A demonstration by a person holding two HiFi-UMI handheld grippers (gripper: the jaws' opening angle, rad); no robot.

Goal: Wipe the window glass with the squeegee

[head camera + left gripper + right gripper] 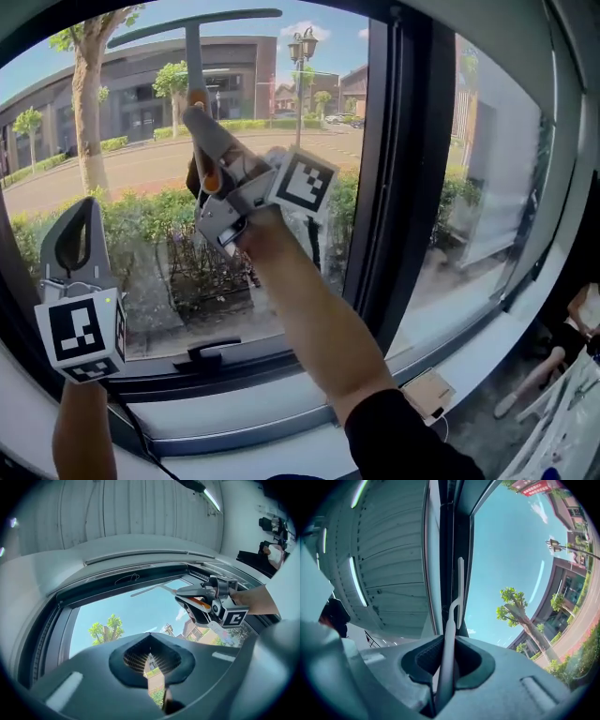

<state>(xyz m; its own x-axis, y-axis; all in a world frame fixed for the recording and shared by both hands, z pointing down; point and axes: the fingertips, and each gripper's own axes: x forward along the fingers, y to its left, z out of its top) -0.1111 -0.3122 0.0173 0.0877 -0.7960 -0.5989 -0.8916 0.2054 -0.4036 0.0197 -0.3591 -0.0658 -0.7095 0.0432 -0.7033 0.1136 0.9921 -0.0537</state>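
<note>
1. Looks early in the job, judging by the squeegee [192, 21] at 12 o'clock on the window glass [122, 178], with its blade level just under the top frame.
2. Finds the right gripper [202, 127] raised near the centre of the head view and clamped on the squeegee's handle. Confirmed from the right gripper view, where the jaws close round the grey shaft of the squeegee [448, 639].
3. Leaves, by the look of it, nearly the whole pane unwiped, from the blade down to 6 o'clock. Probably calls for a long downward pull next.
4. Places the left gripper [80, 234] low at 8 o'clock, jaws together on nothing, well apart from the squeegee and taking no part.
5. Cannot tell whether the rubber edge actually touches the glass.
6. Shows no water, foam or streaks, so no way to separate wiped glass from unwiped.
7. Gives no sign whether the side pane at 3 o'clock, beyond the dark upright, belongs to the job.
</note>
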